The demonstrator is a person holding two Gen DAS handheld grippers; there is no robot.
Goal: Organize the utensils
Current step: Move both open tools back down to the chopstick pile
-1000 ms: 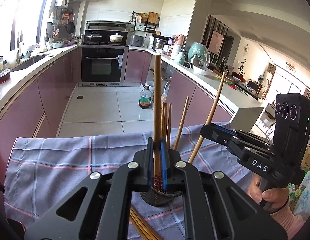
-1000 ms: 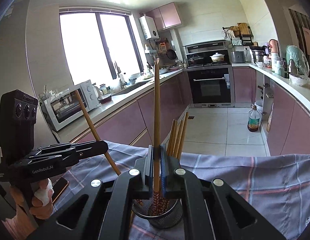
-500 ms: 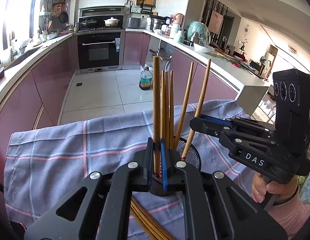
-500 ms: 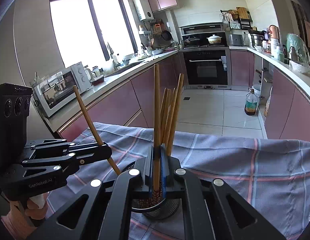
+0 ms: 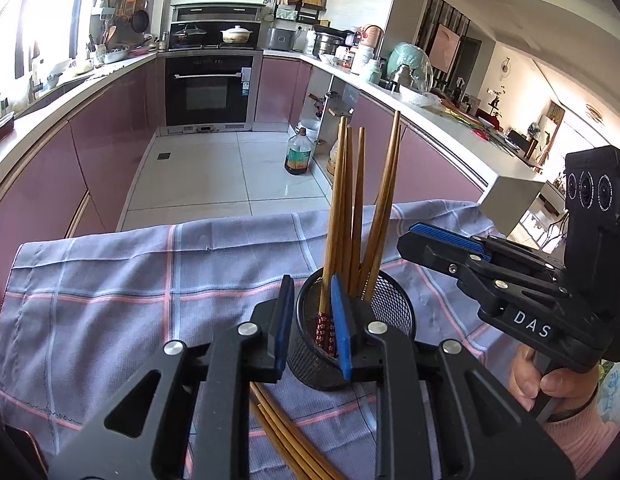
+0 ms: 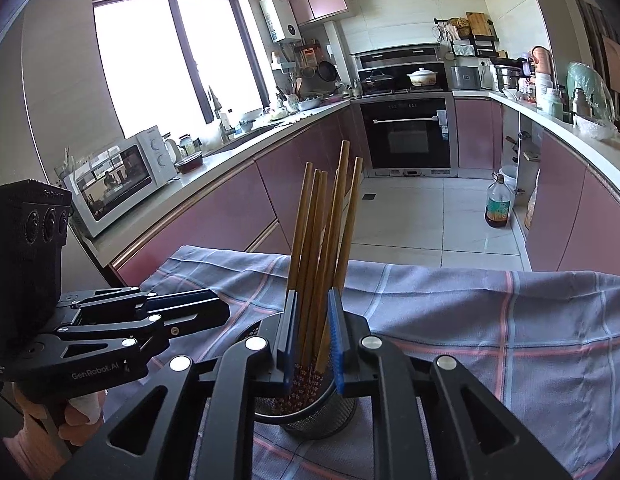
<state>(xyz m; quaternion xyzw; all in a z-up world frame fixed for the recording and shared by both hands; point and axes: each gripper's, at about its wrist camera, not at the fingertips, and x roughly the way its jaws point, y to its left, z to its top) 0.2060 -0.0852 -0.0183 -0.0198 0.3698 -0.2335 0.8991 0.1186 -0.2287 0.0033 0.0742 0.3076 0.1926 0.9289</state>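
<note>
While both tongs stand apart, the chopsticks (image 5: 352, 216) rest in the mesh cup (image 5: 384, 320).
Left tongs (image 5: 310, 328) and right tongs (image 6: 313, 340) hold nothing; withdraw straight, probably loose chopsticks (image 5: 286, 440) on the counter cloth (image 5: 110, 300) come next.

Brown wooden chopsticks (image 5: 352, 216) upright in black mesh cup (image 5: 390, 312) on cloth.
</note>
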